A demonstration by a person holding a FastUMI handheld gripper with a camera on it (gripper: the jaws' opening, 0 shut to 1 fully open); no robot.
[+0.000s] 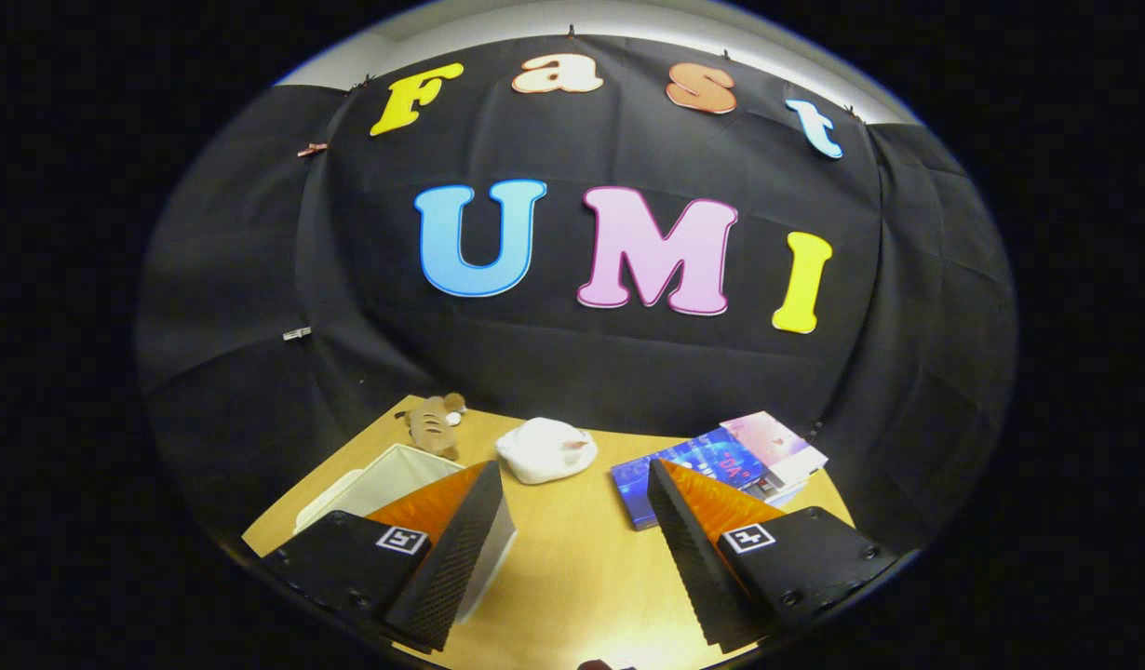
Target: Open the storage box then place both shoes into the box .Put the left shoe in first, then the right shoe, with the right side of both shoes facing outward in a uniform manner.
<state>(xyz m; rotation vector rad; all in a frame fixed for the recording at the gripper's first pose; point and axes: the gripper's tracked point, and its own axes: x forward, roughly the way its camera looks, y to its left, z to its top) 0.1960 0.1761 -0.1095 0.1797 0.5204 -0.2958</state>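
Observation:
My gripper is open, its two fingers spread wide over the wooden table with nothing between them. A white storage box sits on the table's left side, partly hidden behind the left finger; its upper rim shows, and whether a lid is on it I cannot tell. Just beyond the fingers, near the back of the table, lies a white shoe. A small brown plush shoe or slipper rests at the back left edge, beyond the box.
Several books with blue and pink covers are stacked on the right side of the table, partly behind the right finger. The booth's black cloth wall rises right behind the table's far edge.

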